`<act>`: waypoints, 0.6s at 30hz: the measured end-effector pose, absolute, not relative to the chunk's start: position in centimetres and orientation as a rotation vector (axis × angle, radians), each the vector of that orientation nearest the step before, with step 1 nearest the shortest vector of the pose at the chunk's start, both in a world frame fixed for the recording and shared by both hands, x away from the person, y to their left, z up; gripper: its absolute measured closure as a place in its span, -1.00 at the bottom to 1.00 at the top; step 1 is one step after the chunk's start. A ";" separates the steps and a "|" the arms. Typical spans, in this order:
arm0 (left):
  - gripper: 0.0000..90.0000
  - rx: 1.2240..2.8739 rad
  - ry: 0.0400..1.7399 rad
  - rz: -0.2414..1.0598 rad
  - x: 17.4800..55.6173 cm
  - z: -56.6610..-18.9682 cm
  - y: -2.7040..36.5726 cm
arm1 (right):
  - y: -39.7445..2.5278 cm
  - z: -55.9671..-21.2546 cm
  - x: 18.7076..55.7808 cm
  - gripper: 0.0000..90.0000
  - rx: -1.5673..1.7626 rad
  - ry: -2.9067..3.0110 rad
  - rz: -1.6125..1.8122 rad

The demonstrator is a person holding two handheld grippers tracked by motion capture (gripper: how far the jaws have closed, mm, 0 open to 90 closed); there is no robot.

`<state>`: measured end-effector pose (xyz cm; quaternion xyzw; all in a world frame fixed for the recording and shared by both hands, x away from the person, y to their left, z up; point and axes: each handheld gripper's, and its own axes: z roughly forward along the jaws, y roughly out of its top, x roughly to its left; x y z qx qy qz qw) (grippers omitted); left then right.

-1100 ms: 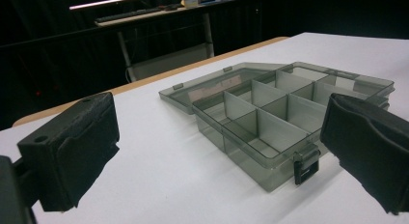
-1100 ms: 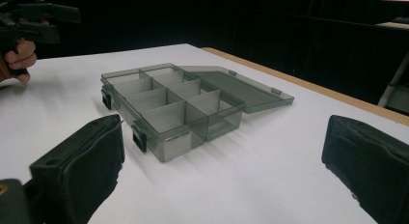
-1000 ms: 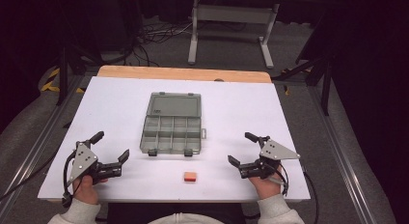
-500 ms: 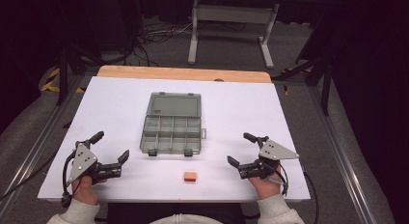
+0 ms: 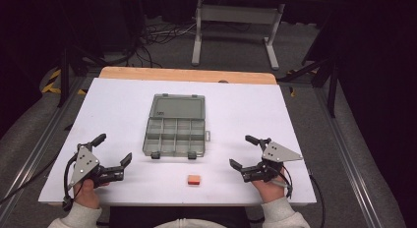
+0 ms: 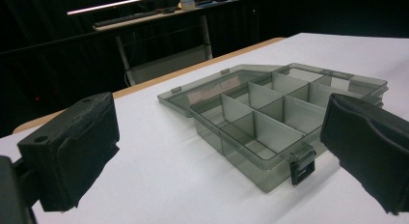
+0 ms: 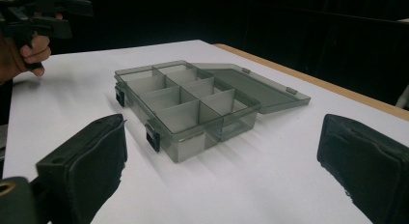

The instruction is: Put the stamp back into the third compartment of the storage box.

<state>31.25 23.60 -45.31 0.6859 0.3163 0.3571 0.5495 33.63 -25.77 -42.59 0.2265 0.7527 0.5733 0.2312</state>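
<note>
High view, organizer box (image 5: 174, 129) lid open, compartments bare, left claw (image 5: 114, 150) wide, right claw (image 5: 244, 152) wide.

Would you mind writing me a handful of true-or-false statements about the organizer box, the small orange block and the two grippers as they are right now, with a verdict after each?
1. The organizer box has its lid open, lying flat on the table beyond the compartments. True.
2. The orange block sits inside one of the compartments. False: it lies on the table, nearer the person than the box.
3. The left gripper is open and holds nothing. True.
4. The right gripper is clamped on a latch of the box. False: it is open, apart from the box.
5. The compartments that can be seen look empty. True.
</note>
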 end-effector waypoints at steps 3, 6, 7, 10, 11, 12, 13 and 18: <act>-0.97 1.624 0.749 0.847 31.2 -45.3 23.6 | -25.4 -42.3 33.8 -0.90 0.611 2.084 1.586; -0.97 1.626 0.749 0.849 31.2 -45.3 23.6 | -24.8 -41.9 34.1 -0.90 0.598 2.103 1.589; -0.97 1.626 0.749 0.850 31.2 -45.3 23.6 | -24.6 -41.8 34.2 -0.90 0.591 2.105 1.590; -0.98 1.626 0.750 0.851 31.2 -45.3 23.6 | -24.1 -41.5 34.6 -0.89 0.579 2.113 1.589; -0.98 1.625 0.751 0.848 31.2 -45.3 23.6 | -23.9 -41.4 34.7 -0.89 0.574 2.116 1.592; -0.98 1.625 0.751 0.848 31.2 -45.3 23.6 | -23.8 -41.3 34.8 -0.89 0.573 2.114 1.593; -0.98 1.626 0.751 0.848 31.3 -45.3 23.7 | -23.7 -41.2 34.9 -0.89 0.571 2.115 1.597; -0.98 1.628 0.750 0.848 31.3 -45.3 23.6 | -23.0 -40.9 35.4 -0.89 0.565 2.125 1.620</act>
